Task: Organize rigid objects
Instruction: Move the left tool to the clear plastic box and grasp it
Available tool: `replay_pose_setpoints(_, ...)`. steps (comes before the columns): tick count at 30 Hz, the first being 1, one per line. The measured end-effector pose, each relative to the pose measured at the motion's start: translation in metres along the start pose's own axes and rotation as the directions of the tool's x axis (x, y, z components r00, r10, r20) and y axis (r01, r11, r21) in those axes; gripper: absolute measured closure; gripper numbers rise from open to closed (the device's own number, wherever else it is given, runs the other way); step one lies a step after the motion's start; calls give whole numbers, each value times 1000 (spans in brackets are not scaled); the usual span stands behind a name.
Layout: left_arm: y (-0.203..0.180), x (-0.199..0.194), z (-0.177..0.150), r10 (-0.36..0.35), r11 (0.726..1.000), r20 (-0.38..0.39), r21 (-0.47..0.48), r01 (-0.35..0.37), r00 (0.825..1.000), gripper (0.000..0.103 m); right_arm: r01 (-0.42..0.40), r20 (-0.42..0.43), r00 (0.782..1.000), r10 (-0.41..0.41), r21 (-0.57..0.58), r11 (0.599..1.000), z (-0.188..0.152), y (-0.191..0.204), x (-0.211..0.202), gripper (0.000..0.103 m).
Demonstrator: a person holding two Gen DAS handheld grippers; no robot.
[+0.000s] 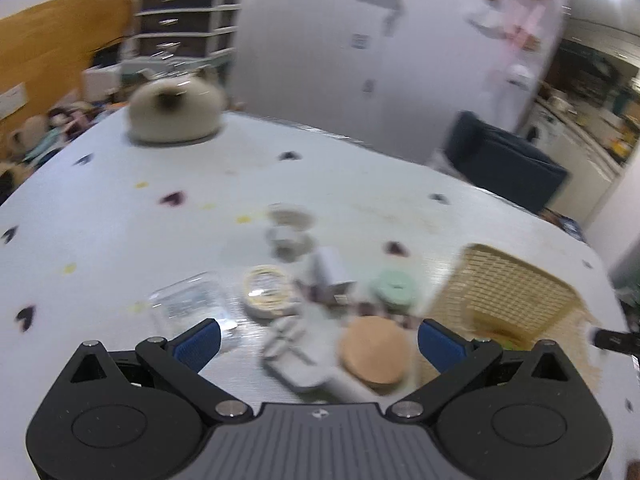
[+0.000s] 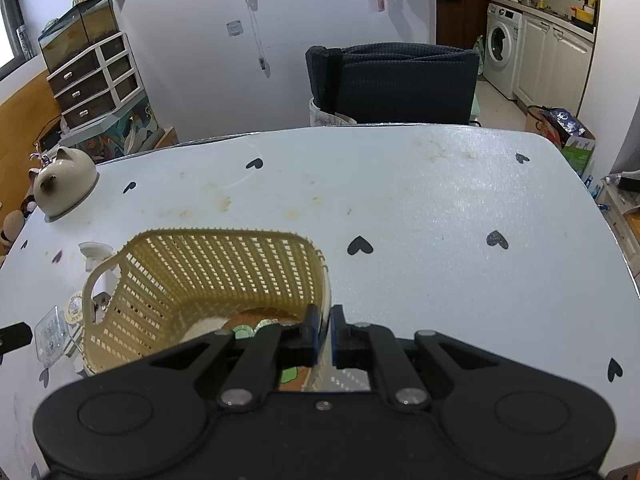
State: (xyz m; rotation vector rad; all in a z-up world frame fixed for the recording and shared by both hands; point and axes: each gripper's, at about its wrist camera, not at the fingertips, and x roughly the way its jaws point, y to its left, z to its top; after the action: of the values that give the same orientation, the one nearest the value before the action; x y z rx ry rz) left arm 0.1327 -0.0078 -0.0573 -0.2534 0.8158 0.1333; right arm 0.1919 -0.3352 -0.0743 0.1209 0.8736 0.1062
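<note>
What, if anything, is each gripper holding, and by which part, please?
The right gripper clamps the yellow basket by its near rim; the left gripper is open and holds nothing.

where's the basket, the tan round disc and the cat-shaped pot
basket [image 2: 224, 264], right wrist view, inner back wall
tan round disc [image 1: 374, 350], left wrist view, top face
cat-shaped pot [image 2: 64, 184], right wrist view, rounded body

A pale wall [image 2: 320, 20] rises behind the counter [image 2: 420, 200], with a dark chair [image 2: 394, 80] pushed up to its far edge. A drawer unit [image 2: 94, 80] carrying a fish tank [image 2: 78, 34] stands left; a washing machine [image 2: 500, 46] sits beside white cabinets [image 2: 554, 64] on the right.
</note>
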Motion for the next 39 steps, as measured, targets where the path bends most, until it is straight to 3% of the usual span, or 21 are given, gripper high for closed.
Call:
replay_pose_setpoints(10,46,46,-3,152,986,-19,-72,-153,988,0,-1,-8,1000,1,-6,1000,3,-1,2,97)
replay_pose_setpoints(14,62,67,0,209,971,-47,-106,-213,977,0,-1,-9,1000,1,-7,1000,3,-1,2,97)
replay_pose_setpoints(19,71,88,4,269,958,-73,-84,-275,960,0,-1,-9,1000,0,-3,1000,3,-1,2,97)
replay_pose_setpoints(28,72,108,8,289,955,-89,-41,-294,953,0,-1,-4,1000,1,8,1000,4,-1,2,97)
replay_pose_setpoints(39,91,97,-1,273,961,-83,-28,-276,959,0,10,-4,1000,-10,15,1000,5,1,1,97)
